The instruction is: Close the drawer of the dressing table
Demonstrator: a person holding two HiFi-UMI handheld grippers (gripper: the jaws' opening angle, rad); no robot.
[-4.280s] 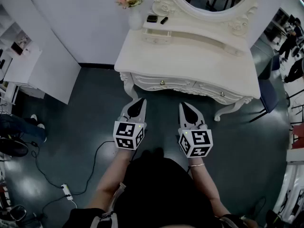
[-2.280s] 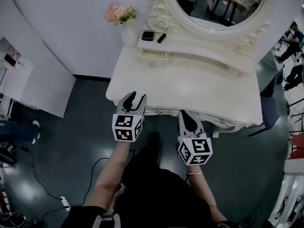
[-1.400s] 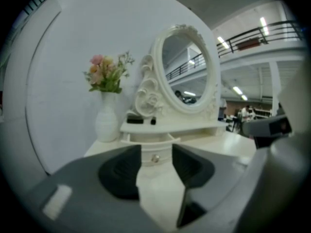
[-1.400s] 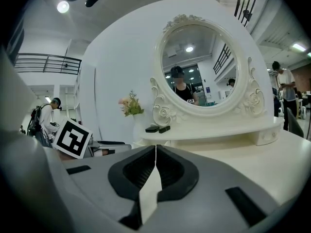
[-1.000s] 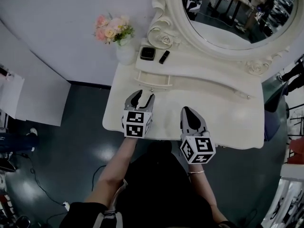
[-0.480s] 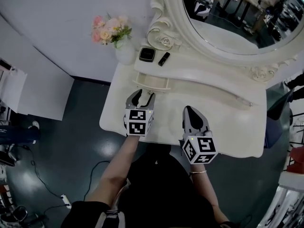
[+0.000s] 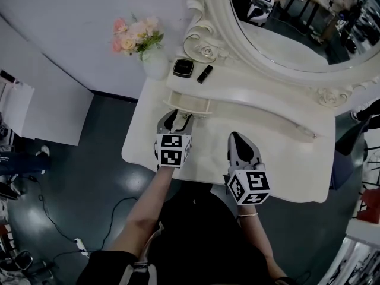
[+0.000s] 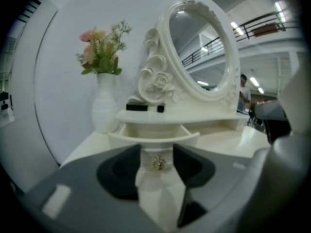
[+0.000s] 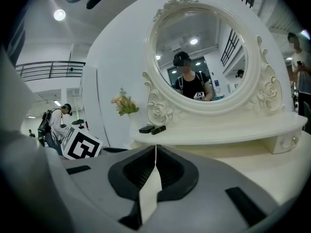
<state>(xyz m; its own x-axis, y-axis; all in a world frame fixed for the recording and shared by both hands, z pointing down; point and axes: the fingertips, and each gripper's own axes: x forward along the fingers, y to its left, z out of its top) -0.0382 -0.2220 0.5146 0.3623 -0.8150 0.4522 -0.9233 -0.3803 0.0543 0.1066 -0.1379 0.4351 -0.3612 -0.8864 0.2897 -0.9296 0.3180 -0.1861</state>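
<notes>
Upper centre of the head view, the small drawer (image 7: 189, 104) stood pulled out below the mirror (image 7: 297, 28). Just before it, the left hand-held gripper (image 7: 176, 119) had just been opening, released, with the knob (image 8: 158, 163) showing between its jaws. The right hand-held gripper (image 7: 239, 140) was clenched empty over the bench (image 7: 285, 171).

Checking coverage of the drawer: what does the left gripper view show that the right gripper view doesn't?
Left gripper view only: the open drawer and its gold knob, between the left hand-held gripper's open jaws. Right gripper view only: the right hand-held gripper's jaws together, the left one's marker cube, a person reflected in the mirror. Both: the flower vase, two black items on the shelf.
</notes>
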